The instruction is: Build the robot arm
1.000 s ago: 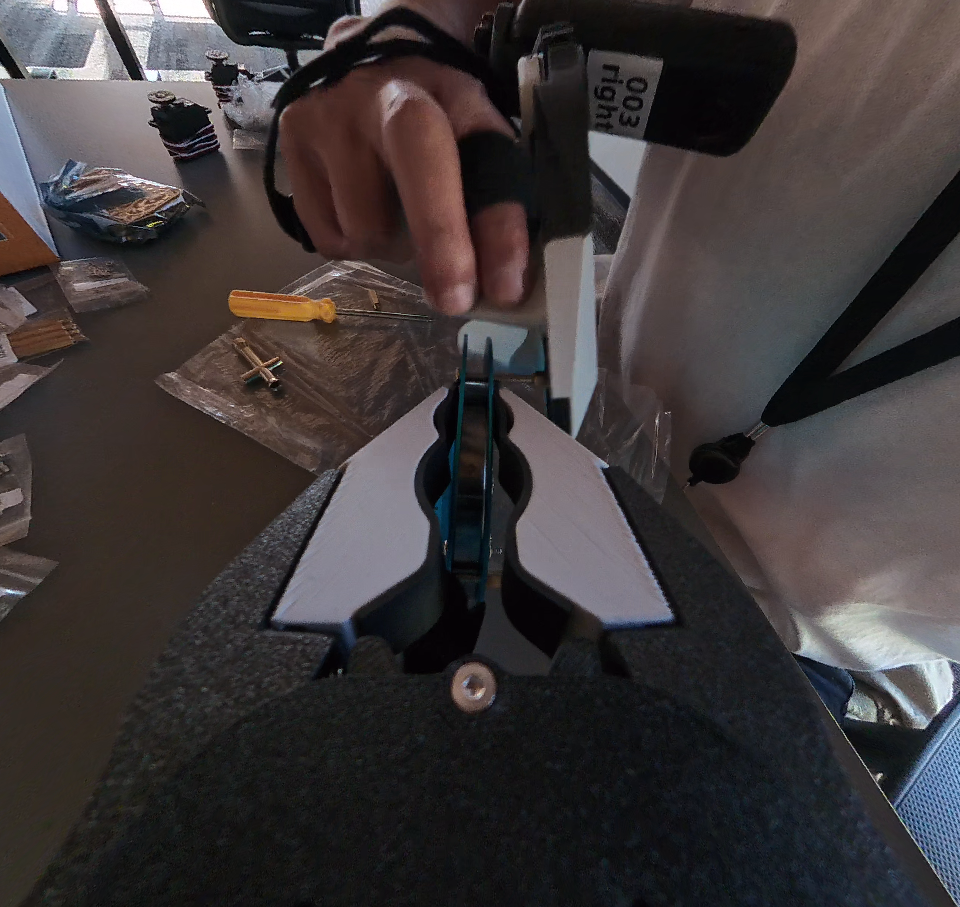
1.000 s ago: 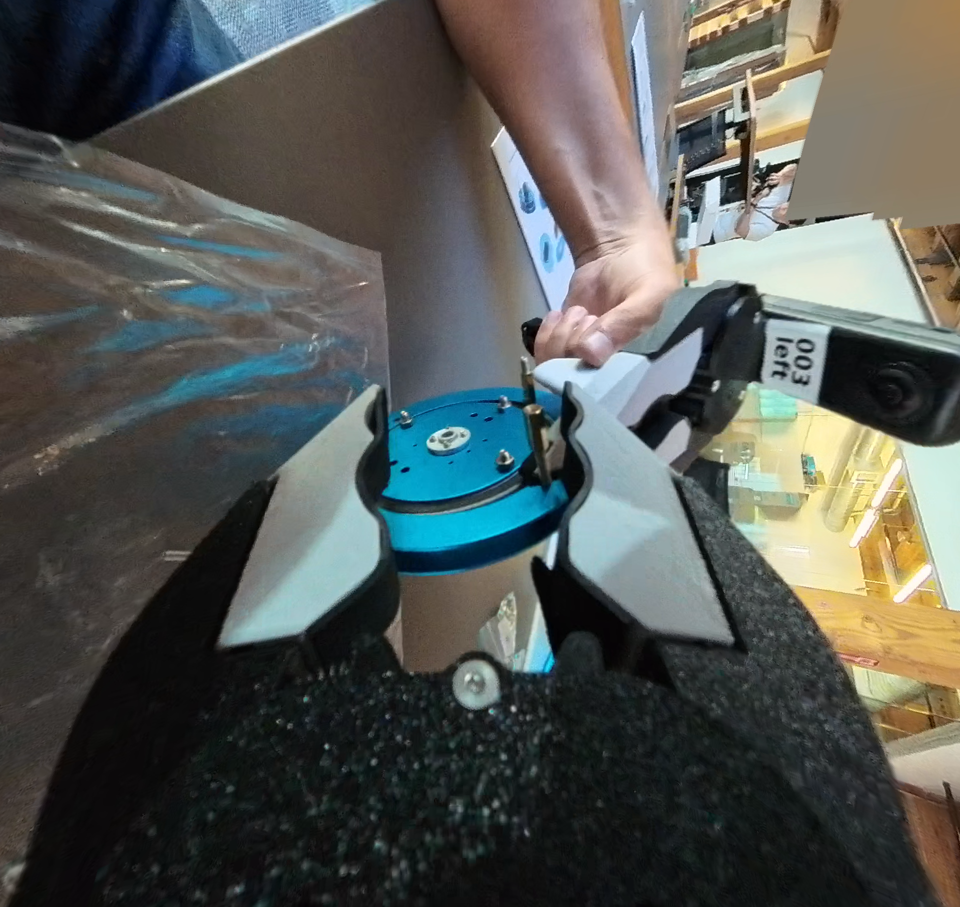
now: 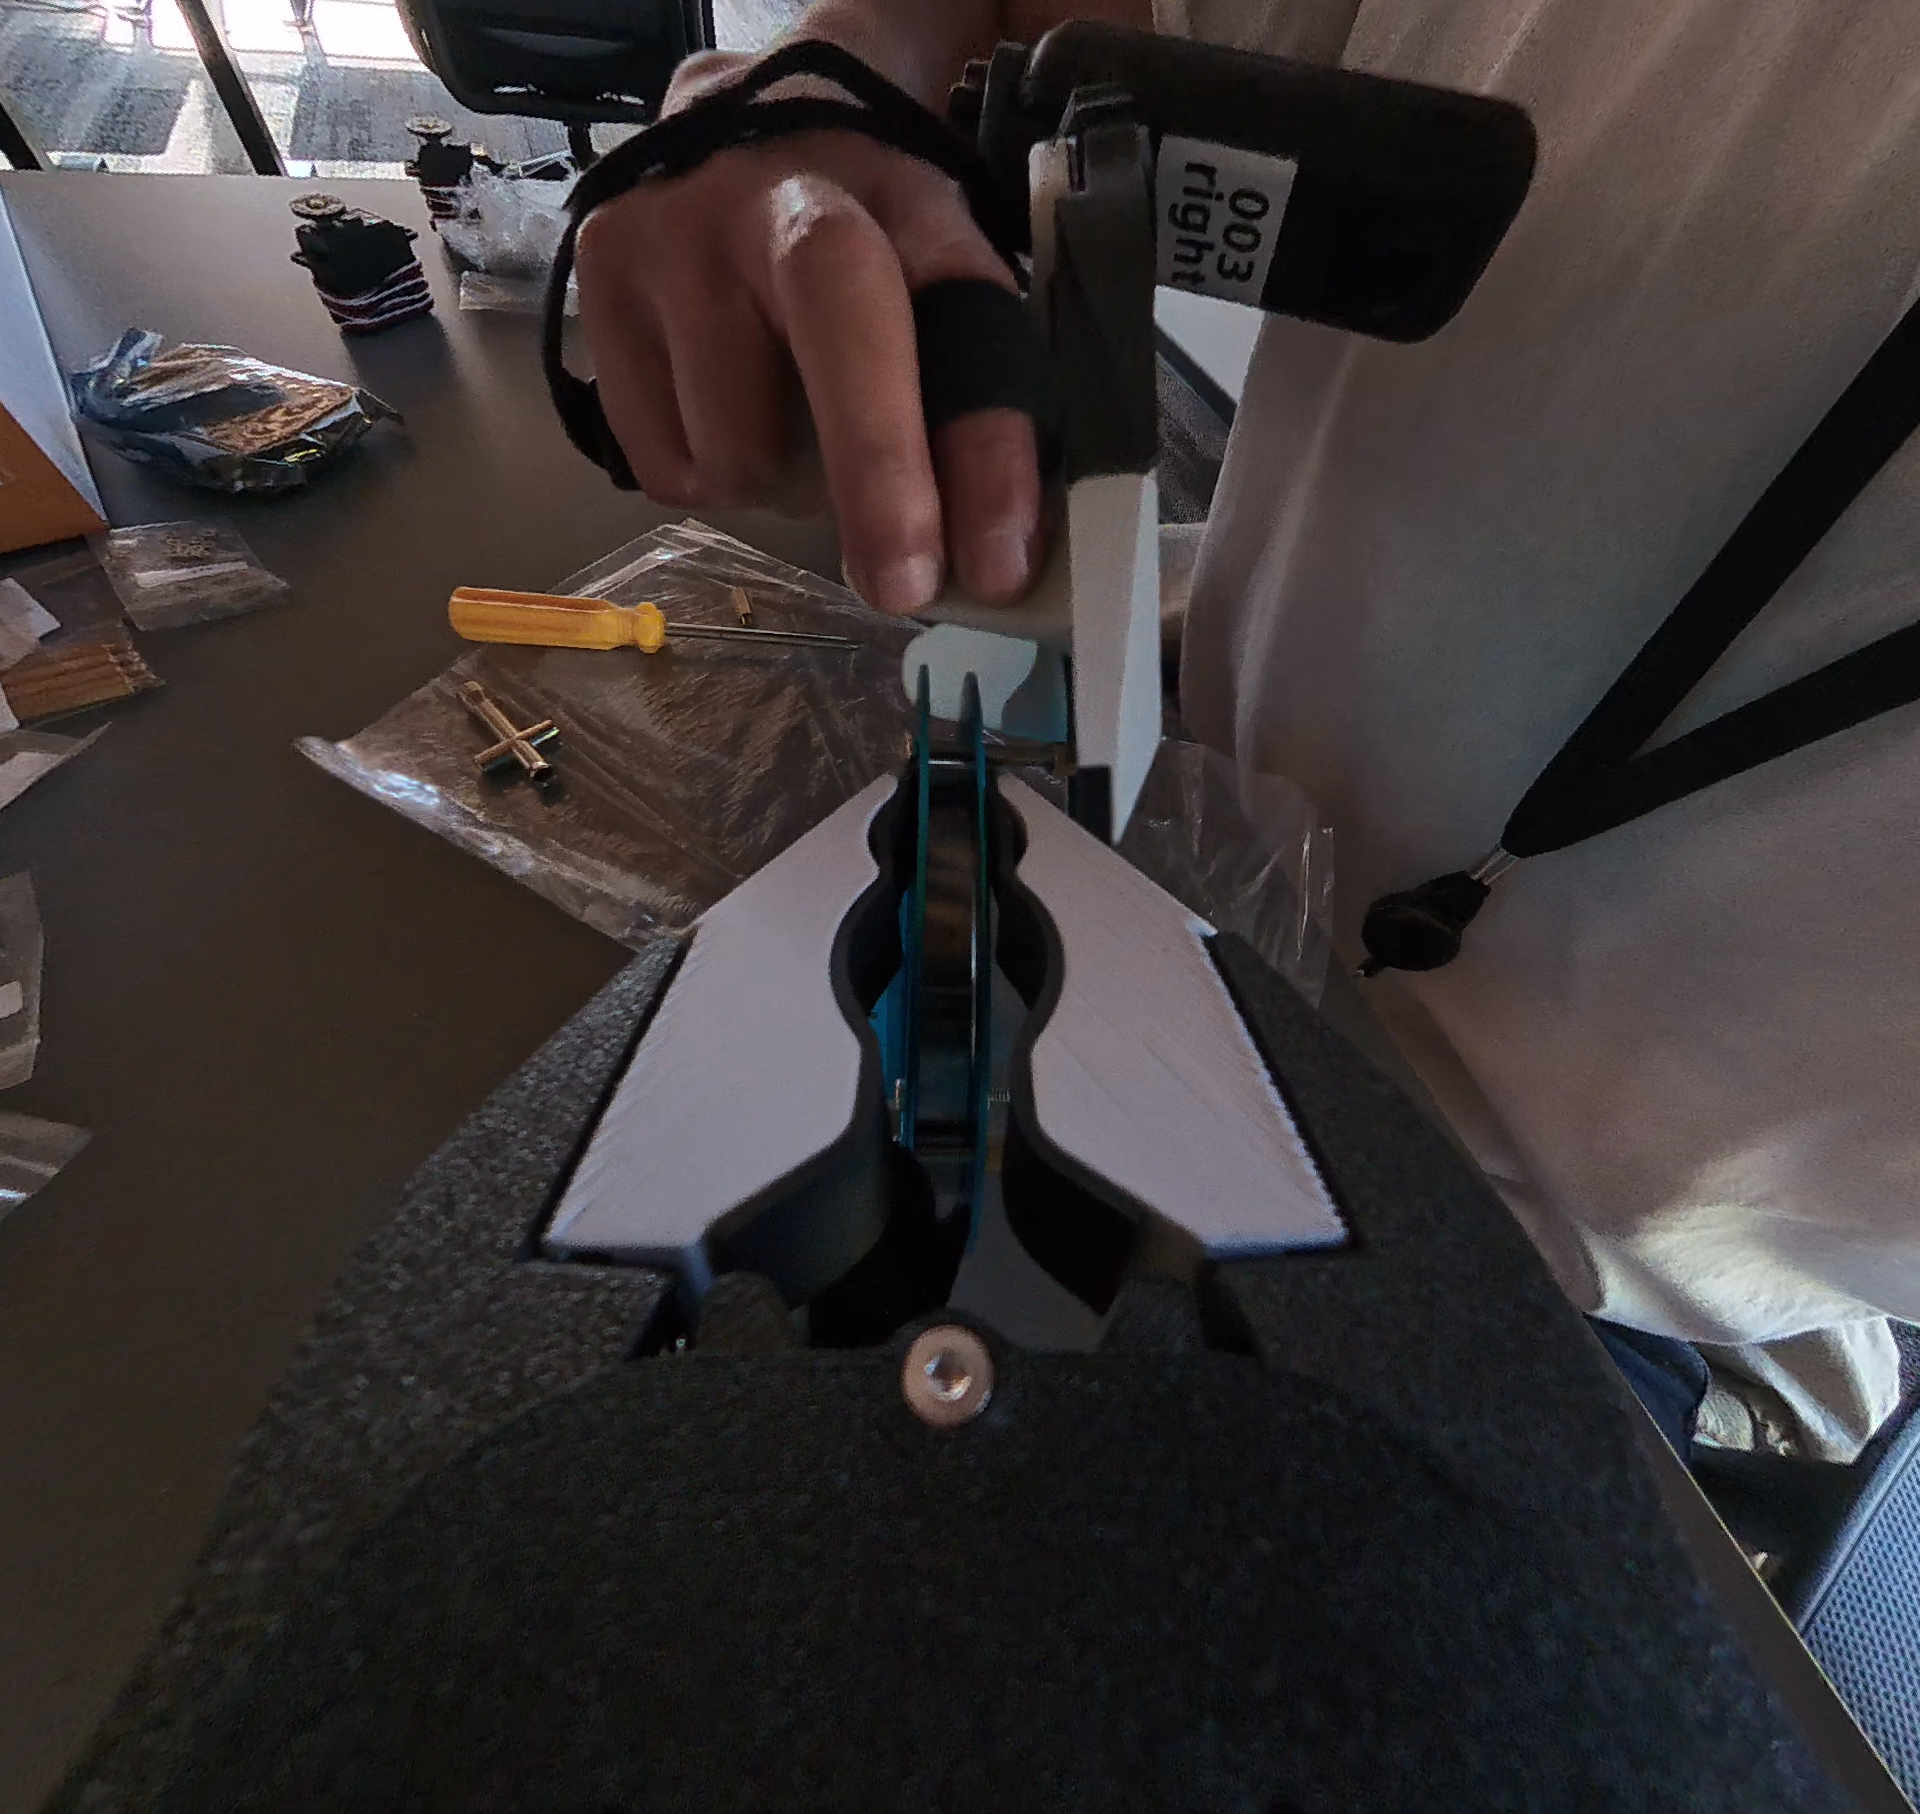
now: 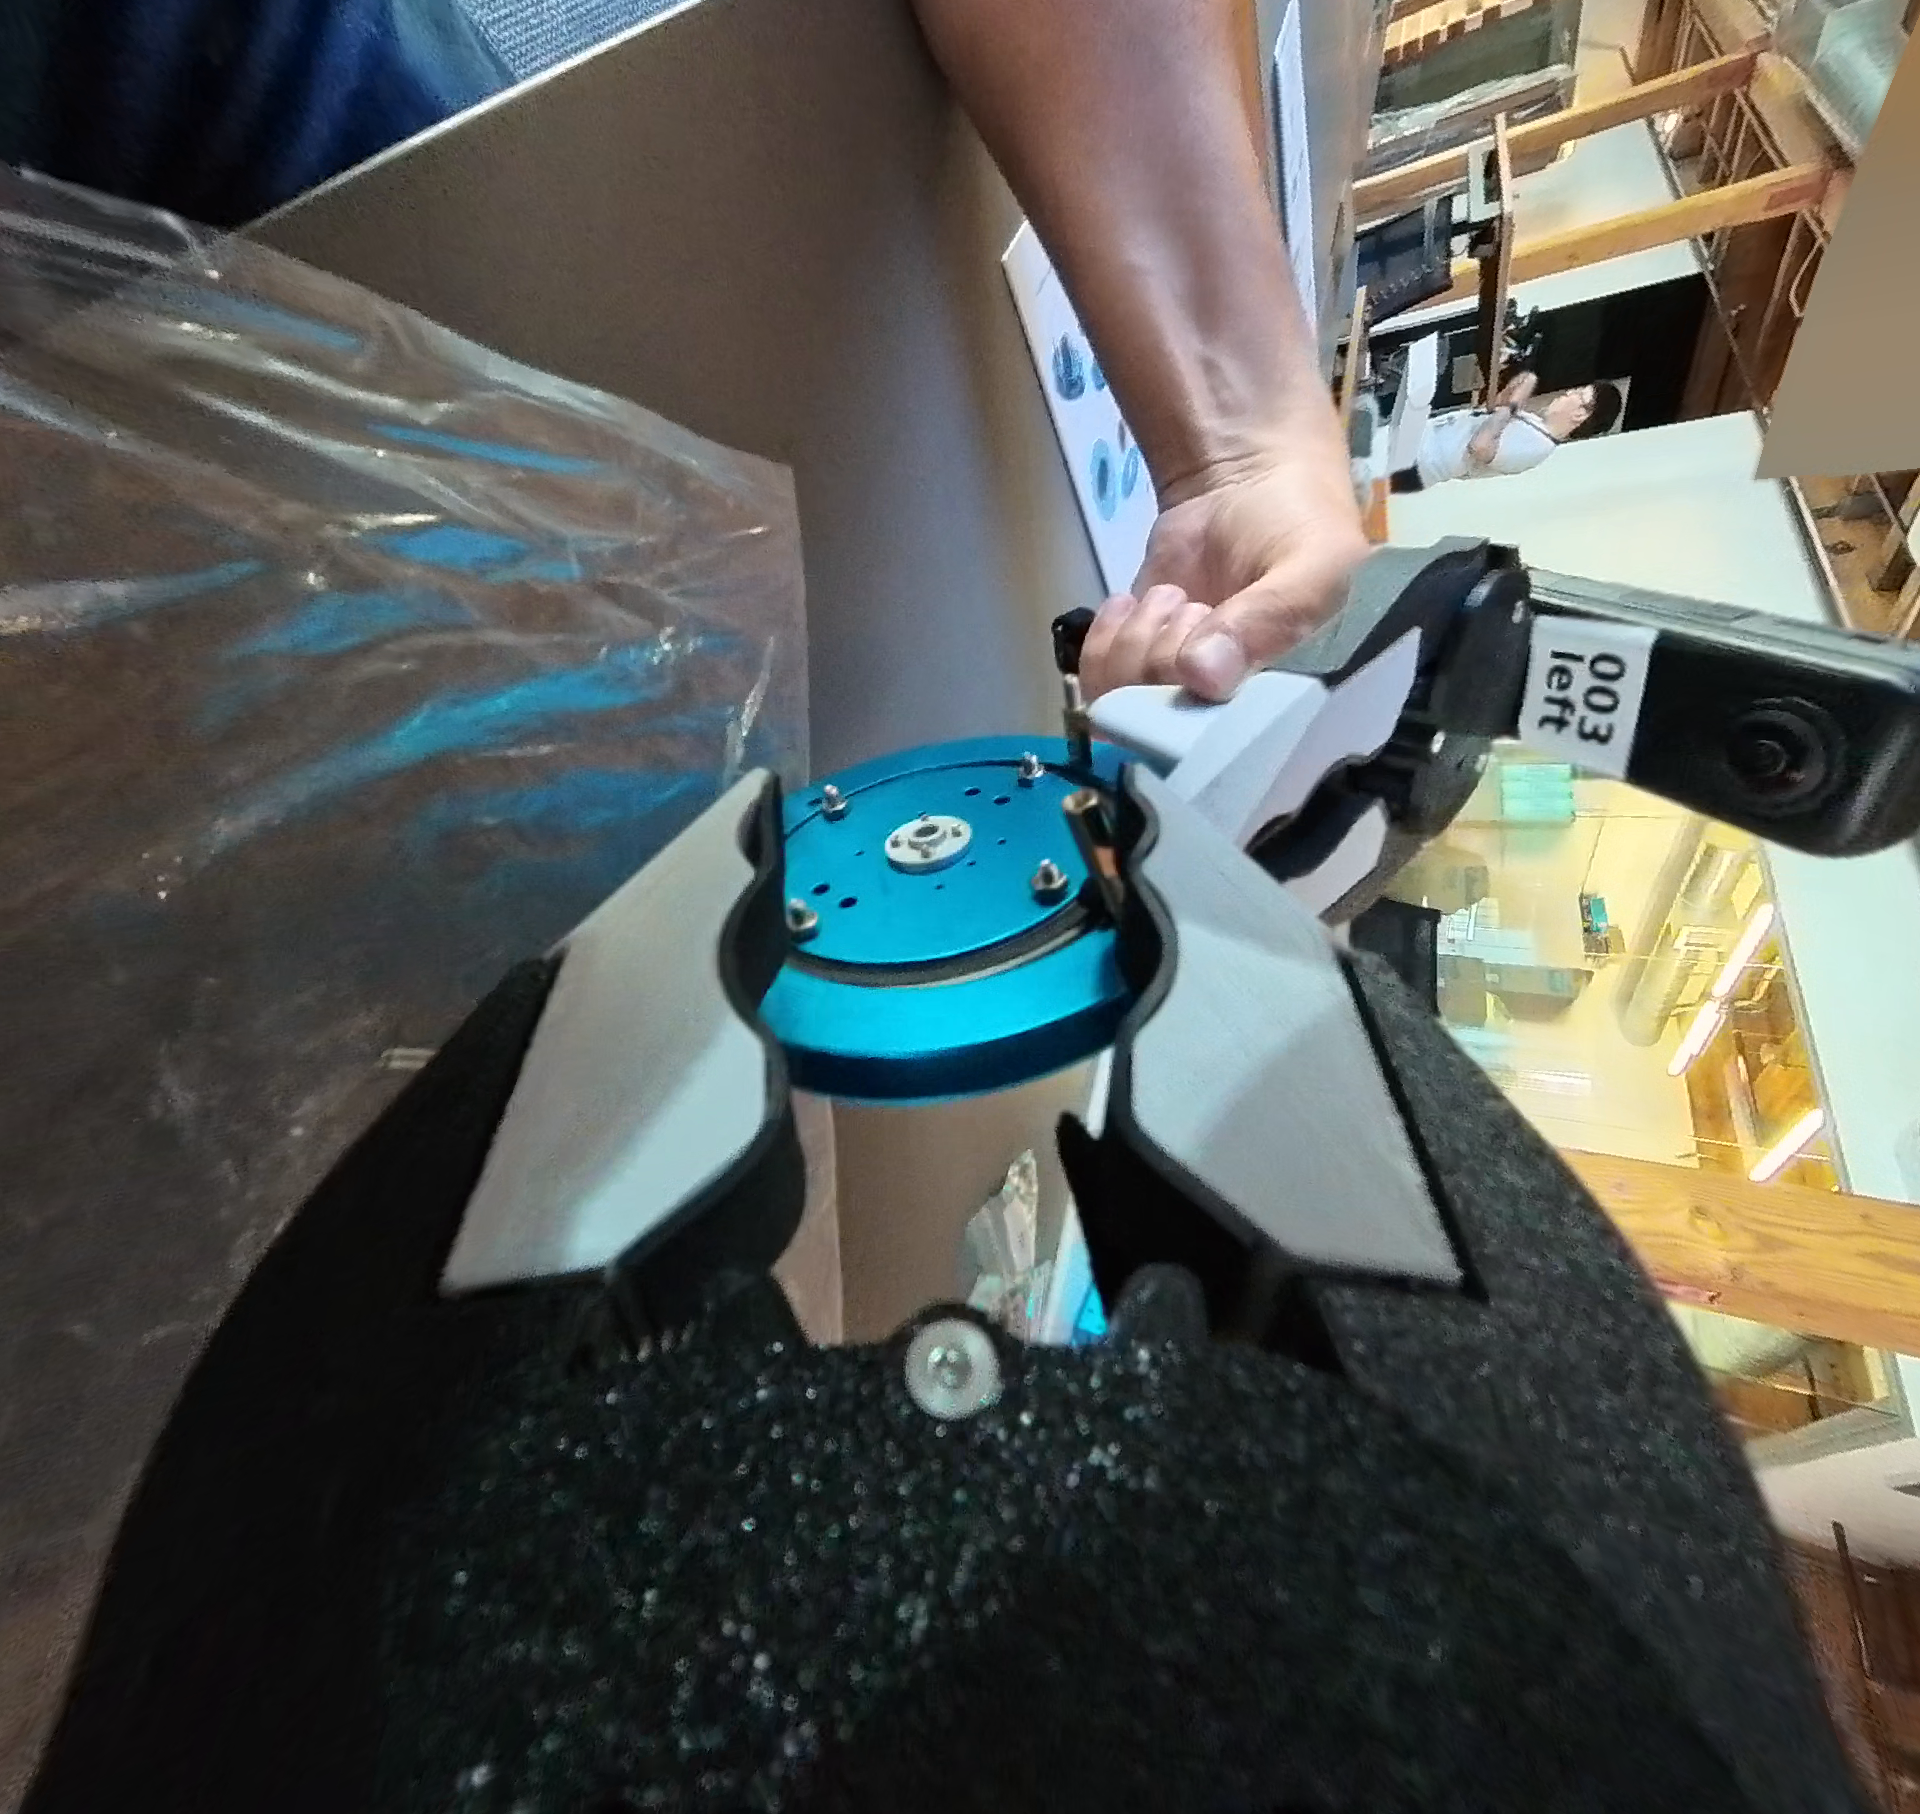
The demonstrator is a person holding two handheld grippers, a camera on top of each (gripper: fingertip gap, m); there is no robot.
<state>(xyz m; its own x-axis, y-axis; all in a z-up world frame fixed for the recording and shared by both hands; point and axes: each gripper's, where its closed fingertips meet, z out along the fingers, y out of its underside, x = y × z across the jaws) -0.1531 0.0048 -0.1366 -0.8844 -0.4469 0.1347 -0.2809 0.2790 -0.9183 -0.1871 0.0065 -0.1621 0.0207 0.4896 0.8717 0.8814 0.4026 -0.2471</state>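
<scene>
My left gripper [image 3: 945, 808] is shut on the rim of a blue metal disc [image 3: 940, 933], held edge-on above the table. In the right wrist view the left gripper [image 4: 1112, 725] clamps the disc's [image 4: 935, 933] far right edge. The disc's face carries a silver hub and several small screws. My right gripper [image 4: 951, 798] is open, its fingers flanking the disc's face. A brass standoff [image 4: 1093, 855] on the disc lies against the inner edge of its right finger. In the left wrist view the right gripper [image 3: 1039, 684] comes down from above, held by a hand, at the disc's top.
On the dark table [image 3: 208, 1037] lie a yellow screwdriver [image 3: 551, 618] and a small cross wrench [image 3: 514, 730] on a clear plastic bag [image 3: 644, 798]. Black servos [image 3: 358, 263] and parts packets [image 3: 229, 414] sit farther left. A person in a white shirt [image 3: 1558, 621] stands close on the right. Both grippers' tips are close together, under 4 cm apart.
Hardly anything. The disc sits slightly higher between my right fingers. Both grippers keep their hold and opening.
</scene>
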